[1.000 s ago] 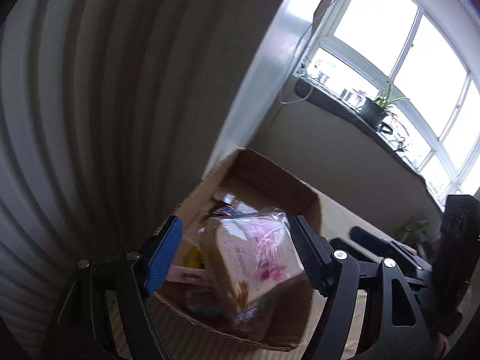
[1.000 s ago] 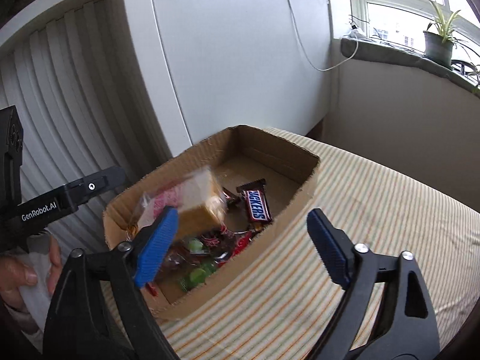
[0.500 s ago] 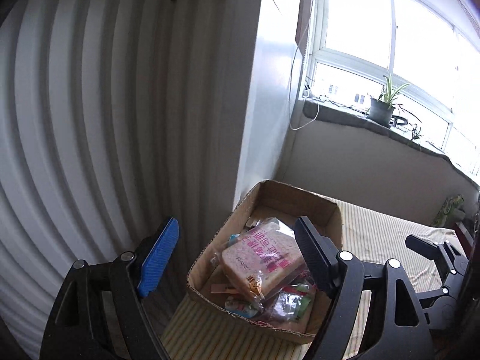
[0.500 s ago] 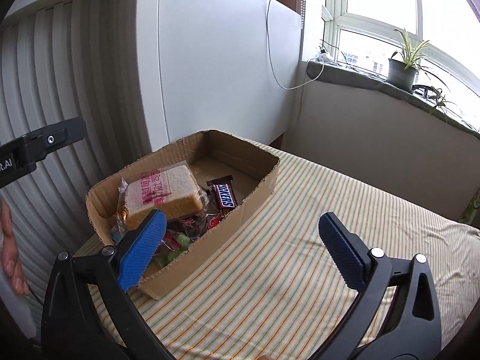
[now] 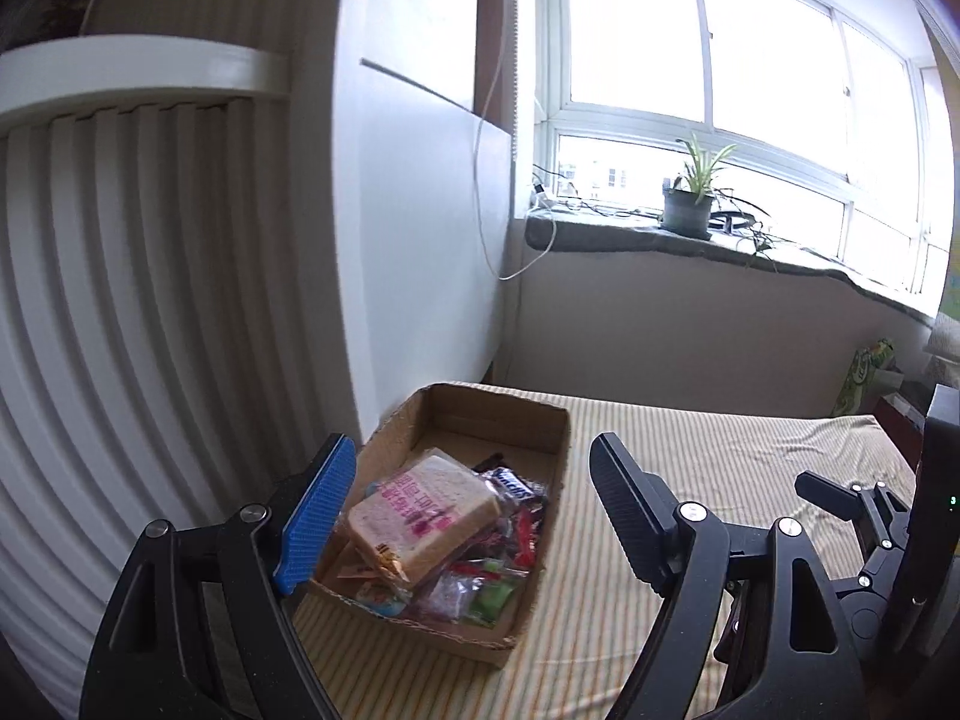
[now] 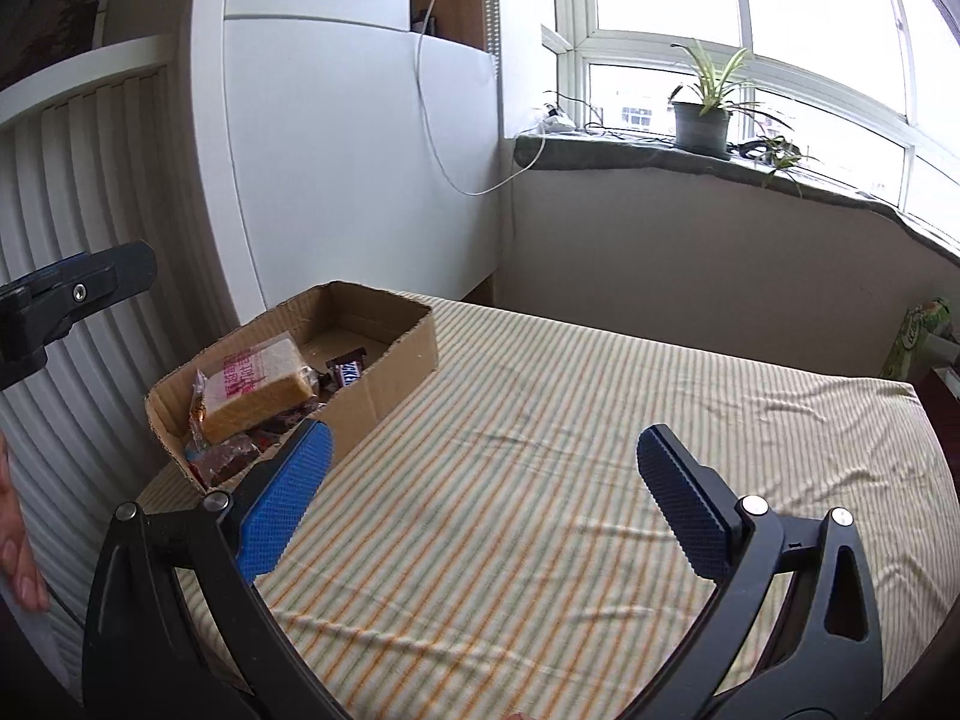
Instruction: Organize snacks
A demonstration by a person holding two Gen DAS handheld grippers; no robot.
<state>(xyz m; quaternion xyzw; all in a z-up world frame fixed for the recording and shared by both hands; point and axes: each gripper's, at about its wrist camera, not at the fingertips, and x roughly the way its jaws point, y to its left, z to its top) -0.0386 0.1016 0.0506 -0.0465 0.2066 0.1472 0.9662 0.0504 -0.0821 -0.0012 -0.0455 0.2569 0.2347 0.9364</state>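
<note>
Left gripper (image 5: 471, 507) hanging wide open, nothing between the blue-padded fingers (image 5: 315, 519), hovering just above the near end of the cardboard box (image 5: 543, 510). Right gripper (image 6: 480, 501) also spread wide and empty, floating over the striped bedsheet (image 6: 600, 420), well apart from the box (image 6: 396, 372) and off to its right.

Reading labels first: catching part of a Snickers logo on the brown candy bar (image 6: 348, 371), lying about midway along the box next to the bread; also showing in the left wrist view (image 5: 510, 483). Seeing pink printed characters on the clear wrapper of the sliced bread pack (image 5: 420, 519), but not managing to read them. Same pack sitting on top of the snack pile in the right wrist view (image 6: 258, 387), tilted a little.

Counting stuff: one box, one bread pack, one Snickers, plus a jumble of small wrapped sweets (image 5: 480, 591) in red, green and clear wrappers under and around the bread, too tangled to count. Far end of the box showing bare cardboard floor.

Box sitting on the bed's corner, right beside the white cabinet (image 6: 360, 180) and the ribbed white panel (image 5: 120, 330). One potted plant (image 6: 702, 114) standing on the windowsill (image 6: 630, 153), white cable (image 6: 444, 162) dangling down the cabinet. Bit of a hand (image 6: 15, 546) peeking in at the left edge of the right wrist view.
</note>
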